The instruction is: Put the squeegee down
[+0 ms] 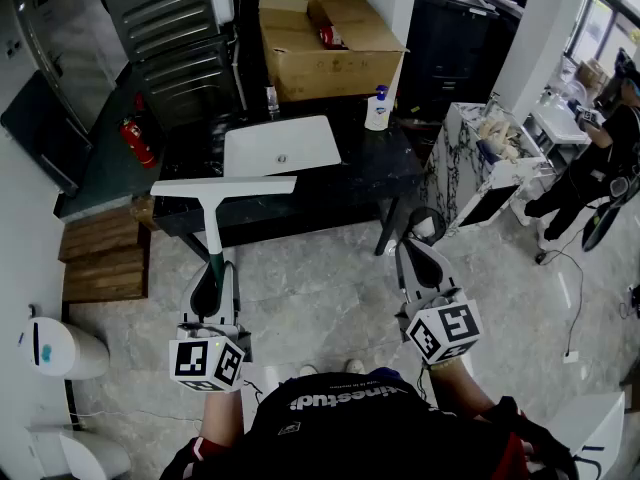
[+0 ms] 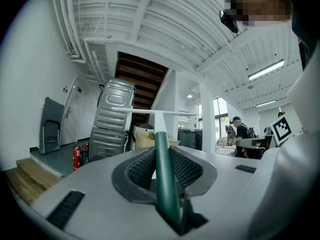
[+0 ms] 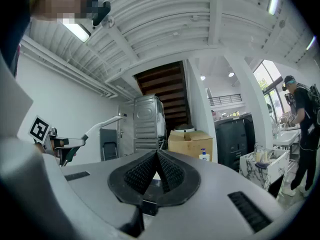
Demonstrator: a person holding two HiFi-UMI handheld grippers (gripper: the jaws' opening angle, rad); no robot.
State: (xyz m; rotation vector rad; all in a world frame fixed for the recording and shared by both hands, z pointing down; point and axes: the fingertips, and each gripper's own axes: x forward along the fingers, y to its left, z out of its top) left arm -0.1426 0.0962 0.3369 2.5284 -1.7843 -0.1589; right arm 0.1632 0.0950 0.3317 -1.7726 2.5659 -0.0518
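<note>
Dark worktop (image 1: 370, 168) ahead, both hands held out level before it. The squeegee (image 1: 214, 218) rides in the air, blade crossing the worktop's front-left edge, green handle pinched in the left gripper (image 1: 212, 273). Right gripper (image 1: 424, 253) alongside, jaws together, empty.

Centre frame, the dark counter (image 1: 370, 168) has bare surface right of the white basin (image 1: 280, 146). A cardboard box (image 1: 330, 48) and soap bottle (image 1: 377, 110) block its far edge. The squeegee (image 1: 224, 186) spans the front left edge. Wooden steps (image 1: 100, 258) close the left side.
</note>
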